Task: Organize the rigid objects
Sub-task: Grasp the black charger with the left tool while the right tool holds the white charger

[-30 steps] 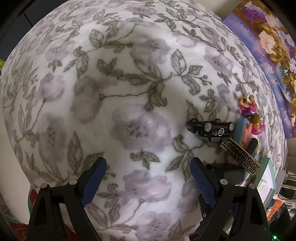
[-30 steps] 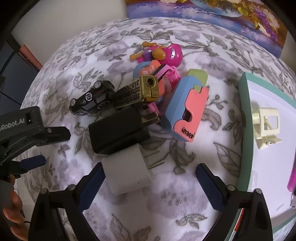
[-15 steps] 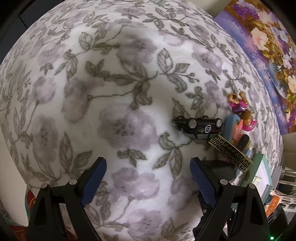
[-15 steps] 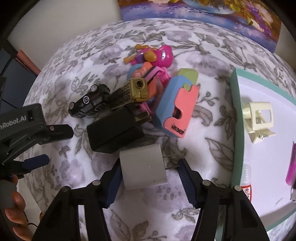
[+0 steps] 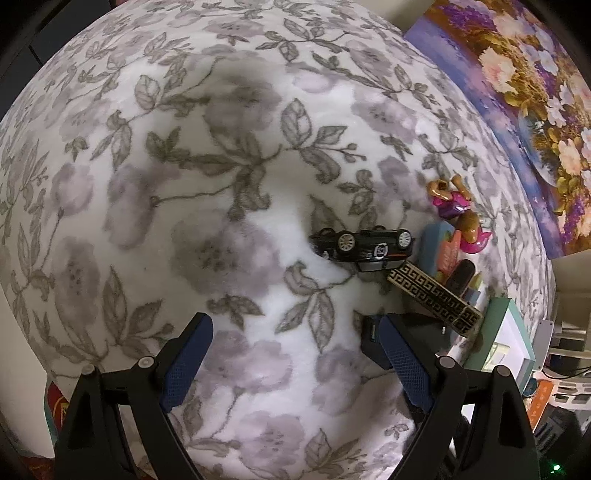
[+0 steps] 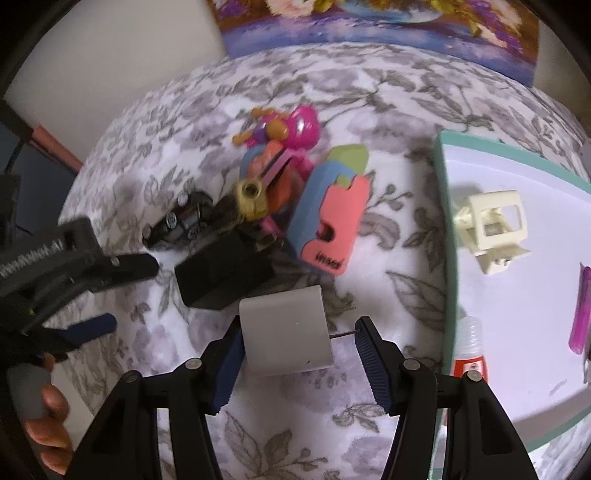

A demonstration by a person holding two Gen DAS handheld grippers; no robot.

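Observation:
My right gripper (image 6: pixel 295 360) is shut on a white charger plug (image 6: pixel 286 330), gripping it by its body and prongs and holding it above the floral cloth. Beyond it lie a black adapter (image 6: pixel 225 273), a black toy car (image 6: pixel 177 225), a gold-patterned lighter (image 6: pixel 240 201), a pink-and-blue block (image 6: pixel 330 210) and a pink toy figure (image 6: pixel 291 127). My left gripper (image 5: pixel 291 354) is open and empty over the cloth. In the left wrist view the toy car (image 5: pixel 364 245) and lighter (image 5: pixel 434 297) lie ahead to the right.
A white tray with a teal rim (image 6: pixel 447 258) on the right holds a cream hair clip (image 6: pixel 493 229), a purple item (image 6: pixel 580 310) and a small bottle (image 6: pixel 469 354). A flower painting (image 6: pixel 369 22) leans at the back. The left gripper (image 6: pixel 66 254) shows at the left.
My right gripper closed on the white plug and lifted it off the cloth. My left gripper drew back and upward from the pile.

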